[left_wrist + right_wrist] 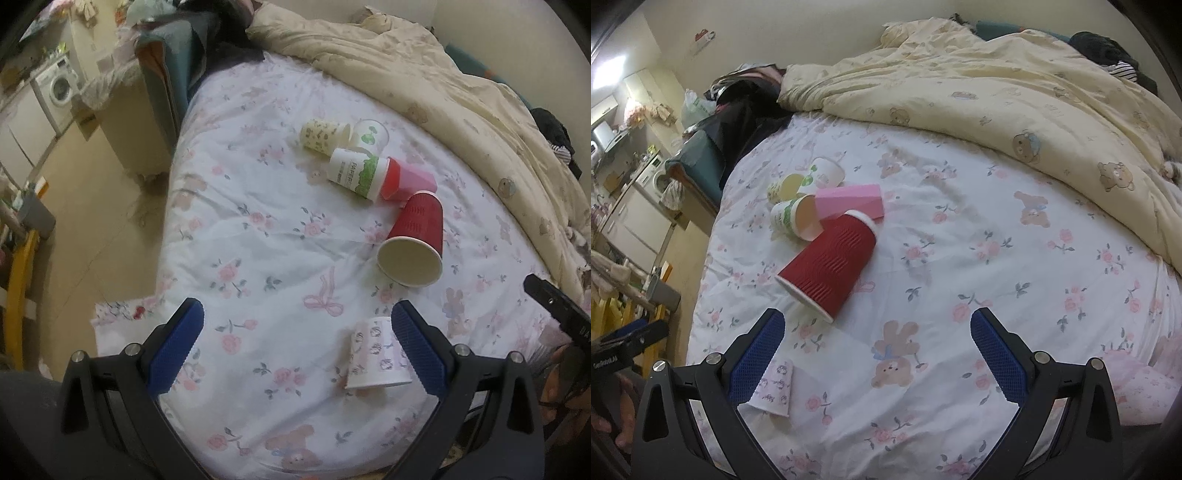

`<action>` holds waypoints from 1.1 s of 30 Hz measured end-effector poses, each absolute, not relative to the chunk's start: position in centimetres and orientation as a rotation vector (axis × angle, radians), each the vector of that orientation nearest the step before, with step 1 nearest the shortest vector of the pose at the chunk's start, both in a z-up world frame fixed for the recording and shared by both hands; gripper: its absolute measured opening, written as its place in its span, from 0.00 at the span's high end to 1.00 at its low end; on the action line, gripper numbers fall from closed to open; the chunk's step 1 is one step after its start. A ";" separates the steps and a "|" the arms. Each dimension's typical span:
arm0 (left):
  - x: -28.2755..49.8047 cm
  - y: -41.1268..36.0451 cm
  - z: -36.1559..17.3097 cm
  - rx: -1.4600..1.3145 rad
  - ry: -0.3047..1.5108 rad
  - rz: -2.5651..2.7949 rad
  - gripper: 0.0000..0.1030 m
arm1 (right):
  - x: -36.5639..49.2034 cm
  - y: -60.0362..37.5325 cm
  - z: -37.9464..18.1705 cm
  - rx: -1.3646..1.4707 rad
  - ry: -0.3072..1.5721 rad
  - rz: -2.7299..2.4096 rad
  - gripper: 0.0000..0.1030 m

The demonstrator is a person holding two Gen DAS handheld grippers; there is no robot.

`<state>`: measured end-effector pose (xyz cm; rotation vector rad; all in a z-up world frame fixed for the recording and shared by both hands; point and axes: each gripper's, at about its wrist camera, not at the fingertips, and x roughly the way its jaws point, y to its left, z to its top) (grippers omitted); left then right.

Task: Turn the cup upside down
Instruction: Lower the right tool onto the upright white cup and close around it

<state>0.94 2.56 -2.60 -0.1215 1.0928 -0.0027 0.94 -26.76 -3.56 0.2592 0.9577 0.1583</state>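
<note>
Both grippers hung over the bed sheet (pixel 258 258) with jaws spread wide and nothing between them. The patterned white cup (pixel 376 356) stood upside down just inside the left gripper (pixel 297 334)'s right finger. The red cup (pixel 827 269) lay on its side ahead and left of the right gripper (pixel 877 349), other cups (pixel 354 171) beyond it.

The left gripper (pixel 297 325) hangs wide apart over the floral sheet (pixel 258 229) — a patterned cup (pixel 376 356) stands rim-down beside its right finger.
</note>
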 end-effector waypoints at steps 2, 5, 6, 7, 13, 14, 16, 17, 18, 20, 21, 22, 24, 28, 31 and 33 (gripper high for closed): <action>1.0 2.6 -3.1 -0.140 1.121 -0.006 0.00 | 1.0 -26.2 -3.4 0.241 0.961 0.163 0.00; 1.1 2.5 -3.9 -0.149 1.166 -0.017 0.00 | 1.4 -25.0 -3.2 0.231 0.988 0.217 0.00; 1.2 2.4 -4.0 -0.144 1.172 -0.016 0.00 | 1.5 -24.7 -3.1 0.231 0.997 0.231 0.00; 1.1 2.4 -4.0 -0.143 1.169 -0.011 0.00 | 1.7 -24.1 -3.1 0.236 1.017 0.257 0.00; 1.0 2.4 -3.8 -0.089 1.154 0.036 0.00 | 4.3 -20.9 -5.2 0.315 1.224 0.425 0.00; 1.0 2.5 -3.9 -0.087 1.160 0.039 0.00 | 4.5 -20.4 -5.5 0.305 1.240 0.435 0.00; 1.0 2.8 -3.9 -0.092 1.165 0.044 0.00 | 5.1 -19.2 -6.2 0.266 1.275 0.441 0.00; 1.1 3.0 -3.9 -0.097 1.166 0.048 0.00 | 5.3 -18.9 -6.6 0.274 1.292 0.442 0.00; 1.1 3.3 -3.8 -0.106 1.166 0.054 0.00 | 5.6 -18.7 -7.3 0.301 1.329 0.445 0.01; 1.2 3.7 -3.9 -0.128 1.172 0.060 0.00 | 6.0 -18.1 -9.0 0.372 1.429 0.458 0.08; 1.3 3.8 -3.9 -0.136 1.175 0.060 0.00 | 6.2 -17.7 -9.9 0.412 1.476 0.474 0.15; 1.3 3.8 -3.9 -0.145 1.180 0.059 0.00 | 6.4 -17.3 -10.7 0.445 1.515 0.482 0.16; 1.4 3.6 -3.9 -0.154 1.188 0.046 0.00 | 6.7 -16.4 -12.1 0.491 1.573 0.485 0.18; 1.4 3.0 -4.0 -0.125 1.184 0.040 0.00 | 6.7 -15.7 -15.0 0.584 1.650 0.425 0.19; 1.7 3.0 -4.2 -0.126 1.195 0.040 0.00 | 6.3 -15.6 -16.5 0.639 1.697 0.395 0.19; 1.8 3.1 -4.2 -0.135 1.196 0.045 0.00 | 5.9 -15.4 -17.1 0.665 1.710 0.391 0.23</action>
